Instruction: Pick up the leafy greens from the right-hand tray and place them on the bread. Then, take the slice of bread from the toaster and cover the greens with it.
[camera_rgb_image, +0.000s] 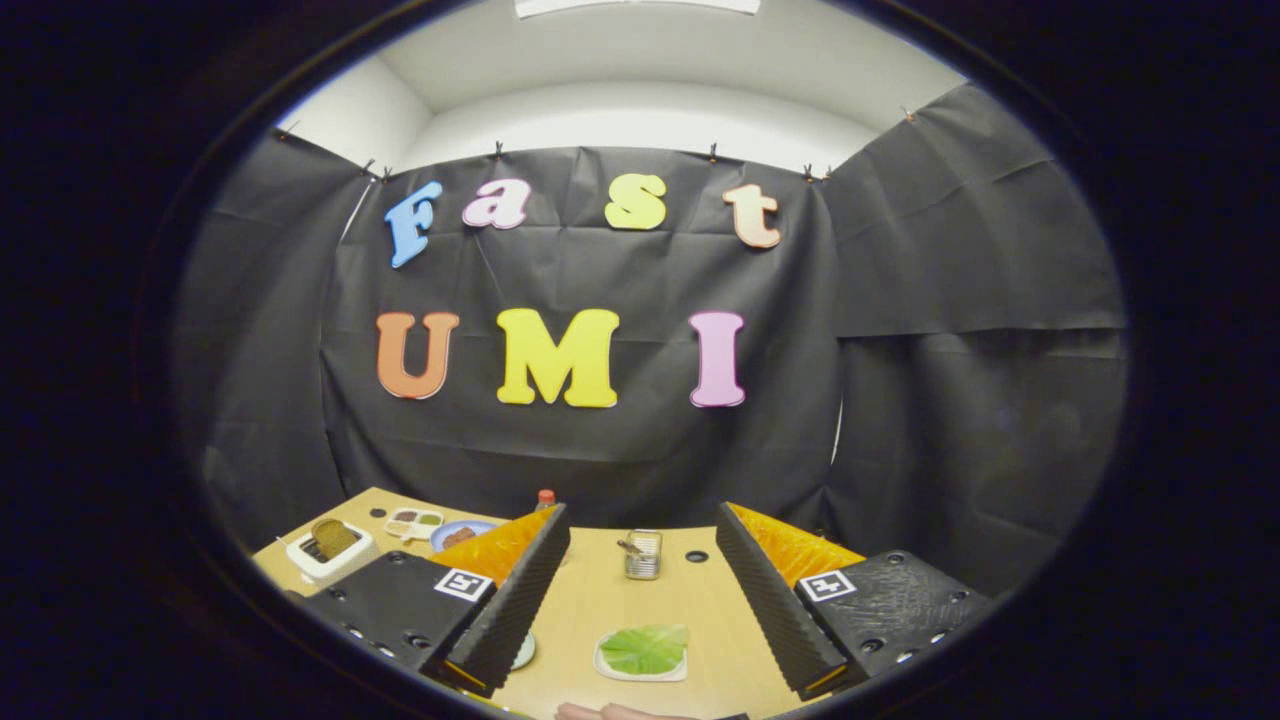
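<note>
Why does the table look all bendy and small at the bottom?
In the gripper view, the fisheye lens curves everything: the table bows and shrinks. Light from overhead is even, with no harsh glare. The leafy greens look sharp between the open tool fingers; the toaster beyond the left finger is small and less detailed.

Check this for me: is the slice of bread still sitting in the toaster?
Yes, a brown slice of bread sticks up out of the white toaster beyond the gripper, whose jaws are open and holding nothing.
</note>
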